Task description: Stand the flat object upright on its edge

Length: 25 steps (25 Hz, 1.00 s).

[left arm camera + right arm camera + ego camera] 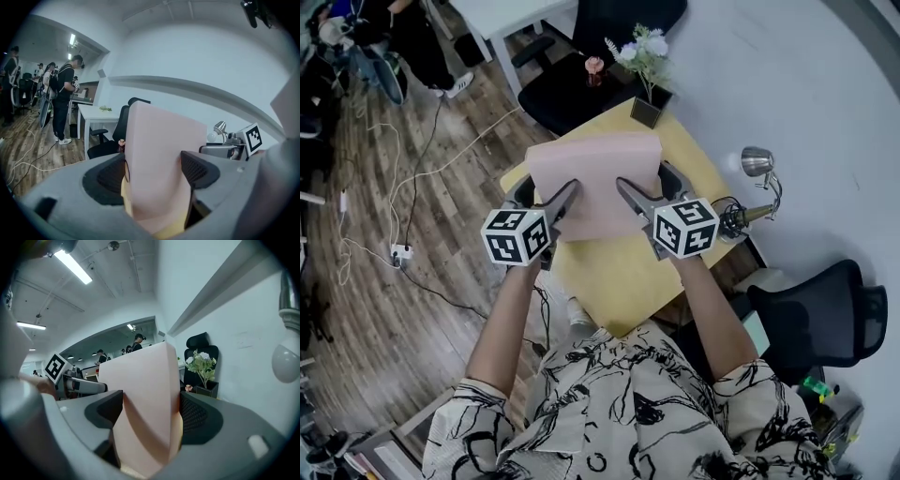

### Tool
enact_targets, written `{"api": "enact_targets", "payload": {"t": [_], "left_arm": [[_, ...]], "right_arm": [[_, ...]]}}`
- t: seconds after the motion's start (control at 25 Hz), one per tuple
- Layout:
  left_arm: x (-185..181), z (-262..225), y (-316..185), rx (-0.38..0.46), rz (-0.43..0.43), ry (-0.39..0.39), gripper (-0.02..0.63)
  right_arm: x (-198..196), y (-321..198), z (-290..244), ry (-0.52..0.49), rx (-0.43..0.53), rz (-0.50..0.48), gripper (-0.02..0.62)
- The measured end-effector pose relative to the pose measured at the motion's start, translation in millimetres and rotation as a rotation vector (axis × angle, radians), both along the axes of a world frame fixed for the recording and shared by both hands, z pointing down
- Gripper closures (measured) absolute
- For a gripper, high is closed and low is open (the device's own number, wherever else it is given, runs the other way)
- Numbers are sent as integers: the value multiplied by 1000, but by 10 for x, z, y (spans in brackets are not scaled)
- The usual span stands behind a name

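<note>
Pink slab [595, 173] over the yellow table [623, 277], its width spanning both hands: left gripper [546, 194] and right gripper [647, 185] each clamp a near side, equally close.

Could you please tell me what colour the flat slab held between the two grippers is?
The slab is plain pale pink, seen best in the head view.

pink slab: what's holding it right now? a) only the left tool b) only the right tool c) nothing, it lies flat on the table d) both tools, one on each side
D: the left tool and the right tool each clamp one side of the pink slab, as both gripper views show.
</note>
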State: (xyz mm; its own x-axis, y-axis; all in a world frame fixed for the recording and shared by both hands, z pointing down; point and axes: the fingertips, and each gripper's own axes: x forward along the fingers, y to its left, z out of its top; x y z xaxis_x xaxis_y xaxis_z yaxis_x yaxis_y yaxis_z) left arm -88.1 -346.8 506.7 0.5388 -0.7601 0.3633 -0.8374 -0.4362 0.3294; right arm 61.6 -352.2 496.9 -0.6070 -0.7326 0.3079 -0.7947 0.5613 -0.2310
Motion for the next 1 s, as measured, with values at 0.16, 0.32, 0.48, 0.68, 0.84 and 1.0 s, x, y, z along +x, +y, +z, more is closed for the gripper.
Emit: {"api": "enact_targets", "payload": {"t": [0.16,0.32,0.48,0.68,0.84,1.0], "left_arm": [[43,-116,7,48,17,3,233],[48,-154,59,87,23,-2,233],[43,-185,118,146,24,-38,233],[68,-168,151,181,40,-57,233],[46,-194,175,218,44,-67,232],[47,-198,197,249,46,-68,232]], "right_arm": [[38,26,-121,11,53,-3,222],[40,79,-164,26,92,-11,222],[32,145,-142,23,116,-4,222],[55,195,-100,21,151,7,222],[31,219,-108,17,181,7,221],[29,240,-117,23,211,4,221]]}}
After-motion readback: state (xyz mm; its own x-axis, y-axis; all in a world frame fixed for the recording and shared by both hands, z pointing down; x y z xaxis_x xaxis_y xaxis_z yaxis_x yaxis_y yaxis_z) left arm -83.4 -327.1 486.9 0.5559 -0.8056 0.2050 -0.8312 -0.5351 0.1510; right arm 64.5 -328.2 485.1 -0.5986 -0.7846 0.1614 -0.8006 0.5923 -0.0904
